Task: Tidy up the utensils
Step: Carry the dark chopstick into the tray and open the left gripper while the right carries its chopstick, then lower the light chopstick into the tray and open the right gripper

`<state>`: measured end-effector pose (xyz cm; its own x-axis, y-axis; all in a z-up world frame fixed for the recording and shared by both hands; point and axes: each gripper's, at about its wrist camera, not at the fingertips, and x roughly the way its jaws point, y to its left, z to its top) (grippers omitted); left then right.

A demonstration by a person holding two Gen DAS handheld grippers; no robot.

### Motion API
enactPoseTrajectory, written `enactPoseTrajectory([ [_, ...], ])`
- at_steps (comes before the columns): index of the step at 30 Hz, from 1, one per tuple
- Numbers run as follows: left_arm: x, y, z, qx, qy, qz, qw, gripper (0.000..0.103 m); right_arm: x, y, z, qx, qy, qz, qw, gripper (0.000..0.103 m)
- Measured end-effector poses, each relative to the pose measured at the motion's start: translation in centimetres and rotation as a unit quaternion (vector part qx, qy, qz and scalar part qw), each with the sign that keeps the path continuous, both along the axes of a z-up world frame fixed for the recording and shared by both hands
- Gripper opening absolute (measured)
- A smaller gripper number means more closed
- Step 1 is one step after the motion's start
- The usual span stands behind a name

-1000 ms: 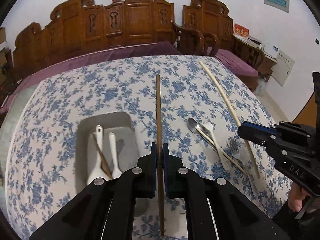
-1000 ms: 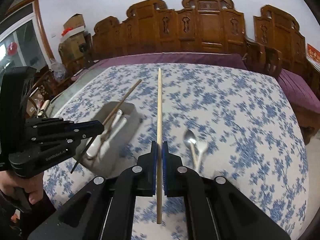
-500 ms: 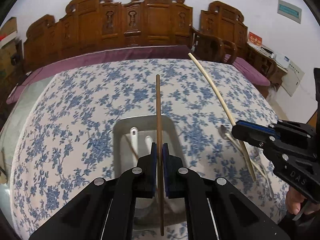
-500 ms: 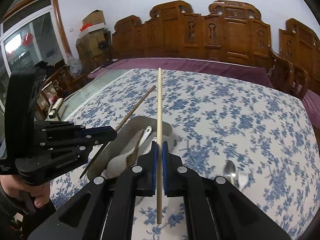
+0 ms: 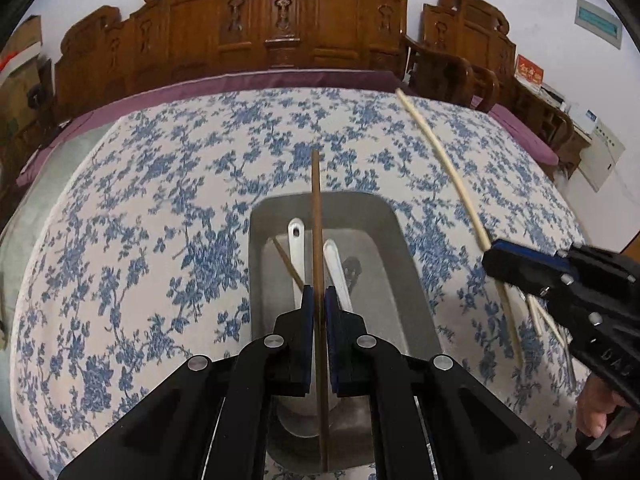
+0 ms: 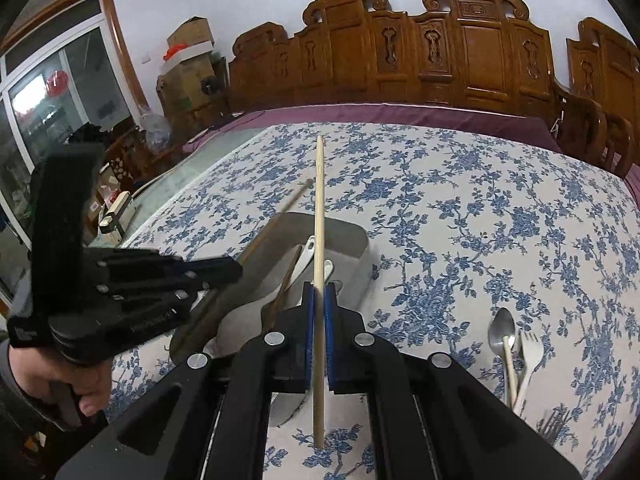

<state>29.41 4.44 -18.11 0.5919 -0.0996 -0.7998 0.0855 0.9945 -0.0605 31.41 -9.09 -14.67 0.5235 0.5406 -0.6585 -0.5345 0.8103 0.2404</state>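
Above the rectangular grey metal tray (image 5: 394,224), the left gripper (image 5: 319,300) pinches a thin dark wooden chopstick (image 5: 317,216), and the right gripper (image 6: 319,300) pinches a pale bamboo chopstick (image 6: 319,208).

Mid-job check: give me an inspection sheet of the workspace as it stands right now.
Surface: table under blue floral cloth.
Job's things: grey tray holds two white spoons and a brown chopstick. Metal spoon, white fork and a light chopstick lie on the cloth outside it.
Clutter: nothing seen on the table.
Grippers: left gripper shut on dark chopstick above the tray; right gripper shut on light chopstick, jaws closed.
Cables: nothing seen.
Surroundings: carved wooden bench, cardboard boxes, window at left.
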Motion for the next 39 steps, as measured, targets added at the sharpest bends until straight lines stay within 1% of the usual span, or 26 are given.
enactPoseTrajectory([
  [5, -0.3, 0.1, -0.9, 0.011, 0.007, 0.003, 0.9999, 0.005, -0.5, 0.6, 0.3, 0.006, -0.007, 0.003, 1.000, 0.006],
  [9, -0.5, 0.5, -1.0, 0.010, 0.007, 0.007, 0.9999, 0.005, -0.5, 0.6, 0.3, 0.005, -0.008, 0.003, 1.000, 0.006],
  [15, -1.5, 1.2, 0.2, -0.003, -0.006, 0.006, 1.0000, 0.006, -0.6, 0.8, 0.5, 0.004, 0.000, -0.003, 1.000, 0.006],
  [18, -2.5, 1.7, 1.0, -0.005, -0.014, 0.002, 0.9999, 0.007, -0.9, 1.8, 0.8, -0.004, -0.005, -0.003, 1.000, 0.006],
  [21, -3.4, 2.2, 1.6, -0.004, -0.020, -0.003, 0.9998, 0.007, -0.9, 3.1, 0.6, -0.008, 0.003, -0.001, 1.000, 0.006],
  [26, -5.4, 3.4, 2.9, 0.007, -0.035, -0.010, 0.9993, 0.007, -0.4, 5.6, -1.1, -0.014, 0.029, -0.004, 0.999, 0.006],
  [30, -6.6, 4.6, 3.8, 0.002, -0.042, -0.009, 0.9991, 0.007, -0.1, 7.2, -2.0, -0.024, 0.040, -0.010, 0.999, 0.006],
  [35, -7.7, 5.8, 4.5, 0.001, -0.054, -0.004, 0.9986, 0.007, 0.0, 8.4, -3.3, -0.054, 0.043, -0.021, 0.997, 0.006],
  [39, -8.2, 6.4, 4.5, 0.001, -0.058, -0.001, 0.9983, 0.007, 0.1, 8.7, -4.4, -0.078, 0.050, -0.028, 0.995, 0.006],
])
